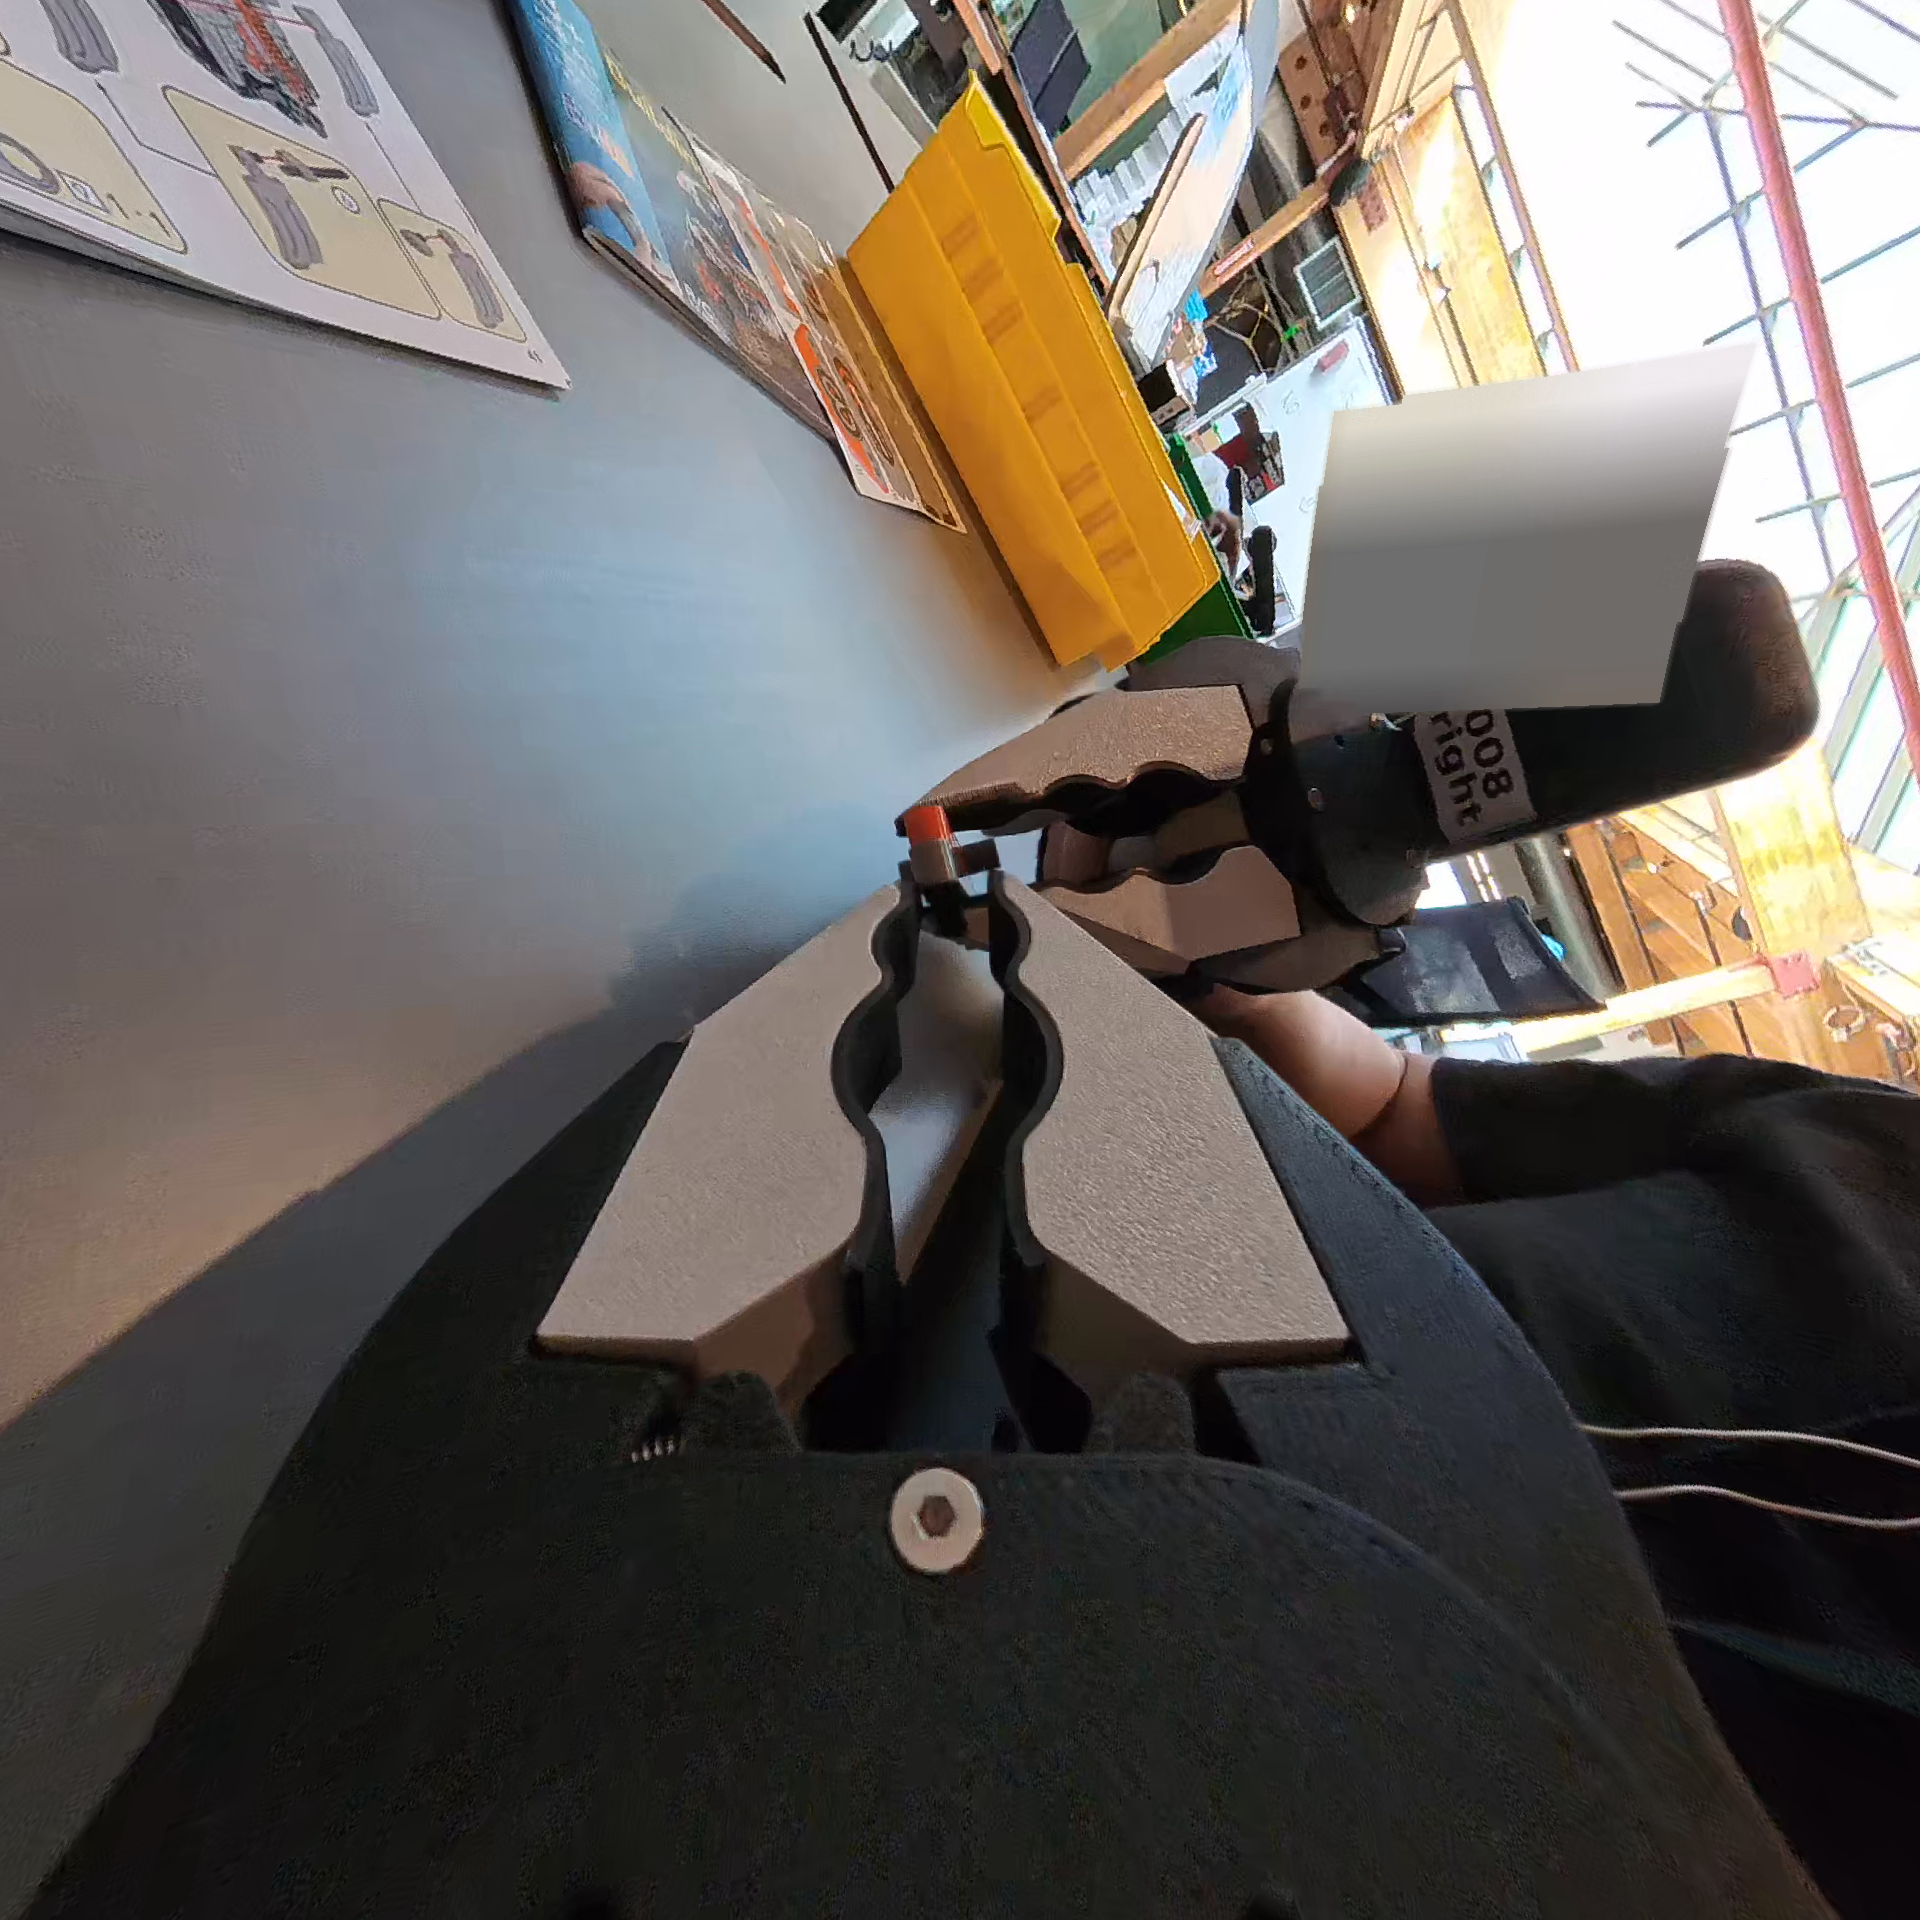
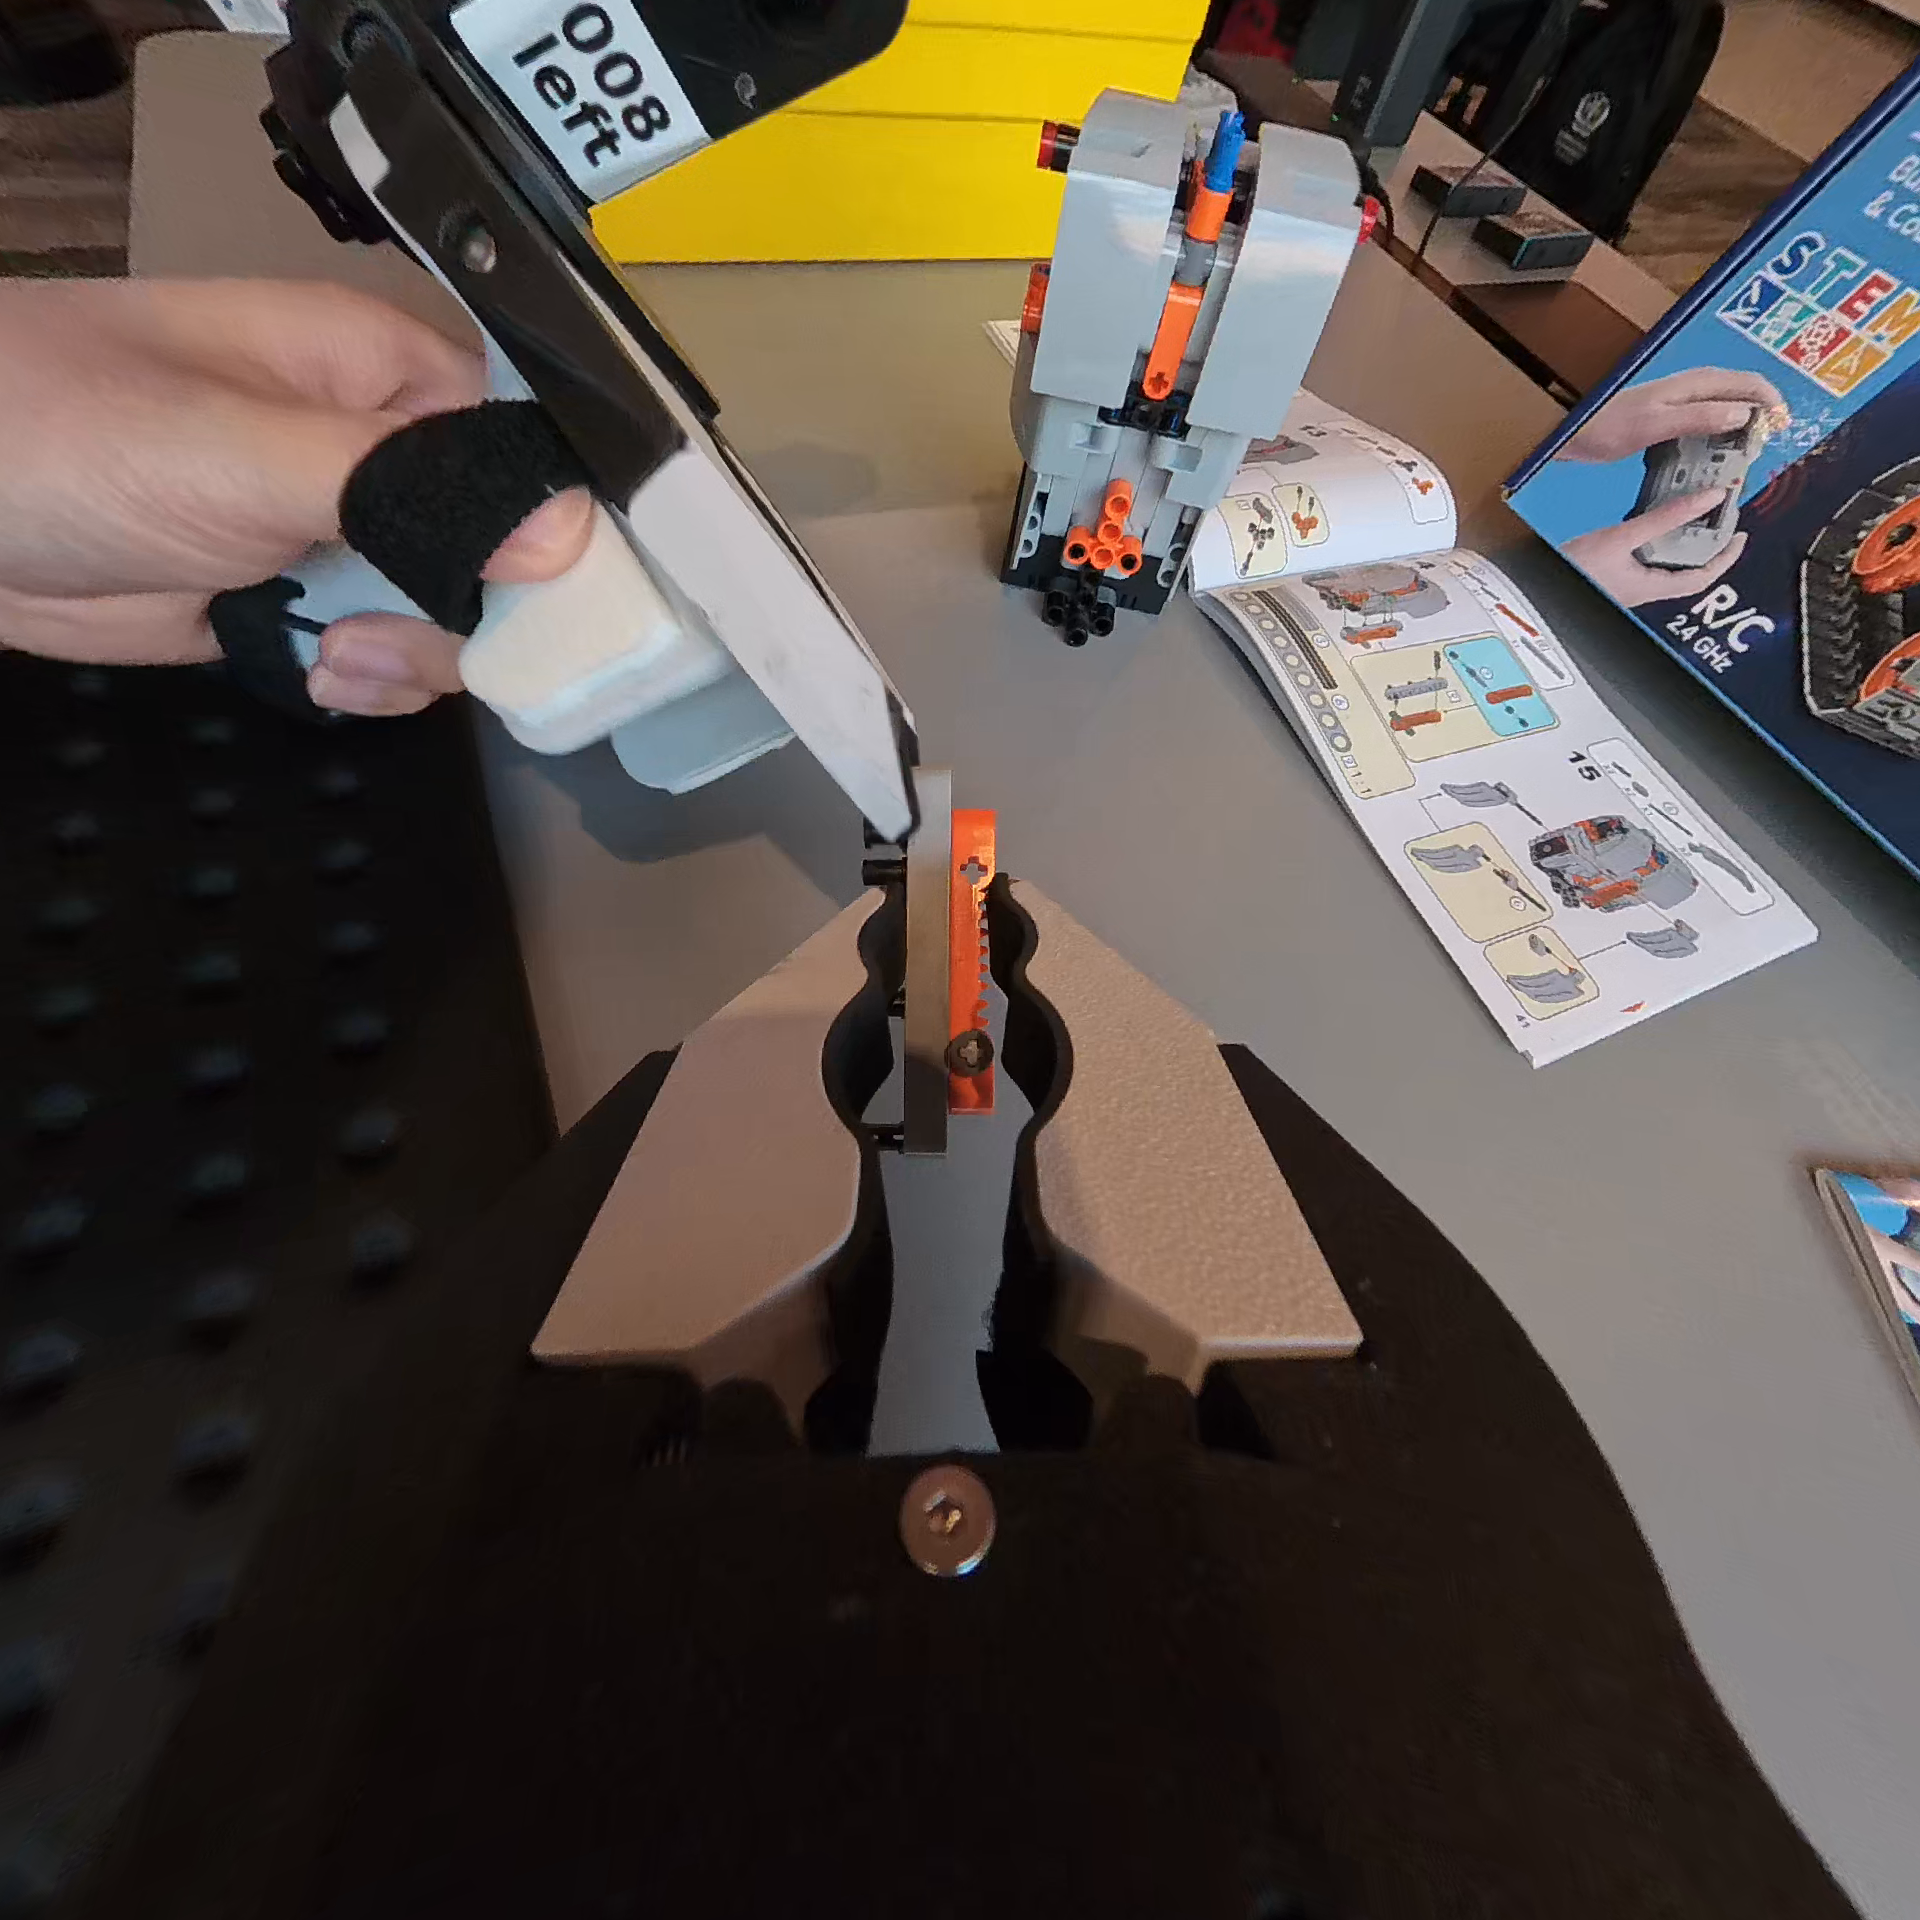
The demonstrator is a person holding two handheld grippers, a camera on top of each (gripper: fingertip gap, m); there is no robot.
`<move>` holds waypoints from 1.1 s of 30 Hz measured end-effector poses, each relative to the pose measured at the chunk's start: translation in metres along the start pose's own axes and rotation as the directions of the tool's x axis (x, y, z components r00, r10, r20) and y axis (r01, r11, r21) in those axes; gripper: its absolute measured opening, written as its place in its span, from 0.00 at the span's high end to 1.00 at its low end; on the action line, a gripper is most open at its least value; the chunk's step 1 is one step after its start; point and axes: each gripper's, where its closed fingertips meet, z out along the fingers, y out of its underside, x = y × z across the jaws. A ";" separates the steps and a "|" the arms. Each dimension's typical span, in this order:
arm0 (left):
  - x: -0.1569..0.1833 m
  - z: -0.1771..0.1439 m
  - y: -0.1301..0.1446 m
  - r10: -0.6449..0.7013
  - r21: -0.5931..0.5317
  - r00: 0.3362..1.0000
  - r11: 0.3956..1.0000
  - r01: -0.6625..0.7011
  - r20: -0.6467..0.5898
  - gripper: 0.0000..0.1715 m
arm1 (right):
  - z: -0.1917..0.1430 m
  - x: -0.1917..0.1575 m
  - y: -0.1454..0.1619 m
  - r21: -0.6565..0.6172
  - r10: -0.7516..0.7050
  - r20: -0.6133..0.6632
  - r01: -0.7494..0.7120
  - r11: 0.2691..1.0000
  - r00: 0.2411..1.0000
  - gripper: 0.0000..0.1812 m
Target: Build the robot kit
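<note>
My right gripper (image 2: 951,935) clenched on grey-orange gear piece (image 2: 951,966), held above desk (image 2: 1195,831). My left gripper (image 1: 951,894) clenched on small black pin part (image 1: 948,902) touching it. Risk: misaligned push twists piece in jaws, pin pops out, drops.

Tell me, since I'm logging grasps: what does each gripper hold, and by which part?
The right gripper clamps a grey-and-orange toothed brick piece by its flat sides. The left gripper pinches a small black peg at that piece's end.
</note>
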 end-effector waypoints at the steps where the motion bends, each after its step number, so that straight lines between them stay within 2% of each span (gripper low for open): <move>1: -0.002 0.001 0.001 0.003 -0.006 1.000 1.000 -0.003 0.018 0.96 | 0.001 0.001 0.000 0.001 0.007 -0.012 -0.007 1.000 1.000 0.92; 7: -0.008 0.004 0.004 0.010 -0.039 0.998 0.999 -0.007 0.060 0.96 | 0.003 0.002 0.007 -0.020 0.021 -0.026 -0.022 1.000 0.999 0.93; 14: -0.003 0.000 0.007 -0.013 -0.089 1.000 0.996 0.011 -0.016 0.97 | 0.001 -0.002 0.003 -0.001 -0.034 -0.047 0.034 0.999 0.998 0.93; 17: 0.003 -0.001 0.006 0.120 -0.108 0.993 0.987 -0.120 -0.015 0.97 | -0.003 -0.001 -0.002 0.025 -0.070 -0.073 0.072 0.997 0.995 0.93; 20: 0.015 -0.002 -0.001 0.302 -0.070 0.953 0.951 -0.303 -0.026 0.97 | -0.011 0.001 -0.015 0.084 -0.149 -0.126 0.161 0.983 0.981 0.93; 23: 0.026 -0.004 -0.003 0.405 -0.014 0.913 0.914 -0.406 -0.045 0.97 | -0.020 0.000 -0.026 0.101 -0.315 -0.221 0.343 0.934 0.923 0.93; 27: 0.043 -0.011 -0.002 0.466 0.045 0.880 0.885 -0.464 -0.091 0.97 | -0.031 -0.006 -0.042 0.105 -0.483 -0.347 0.545 0.832 0.804 0.92; 29: 0.046 -0.012 -0.001 0.480 0.056 0.871 0.877 -0.477 -0.104 0.97 | -0.034 -0.009 -0.045 0.101 -0.521 -0.374 0.592 0.800 0.768 0.92; 33: 0.045 -0.011 0.003 0.475 0.034 0.876 0.880 -0.474 -0.089 0.97 | -0.032 -0.011 -0.044 0.085 -0.535 -0.380 0.604 0.792 0.755 0.92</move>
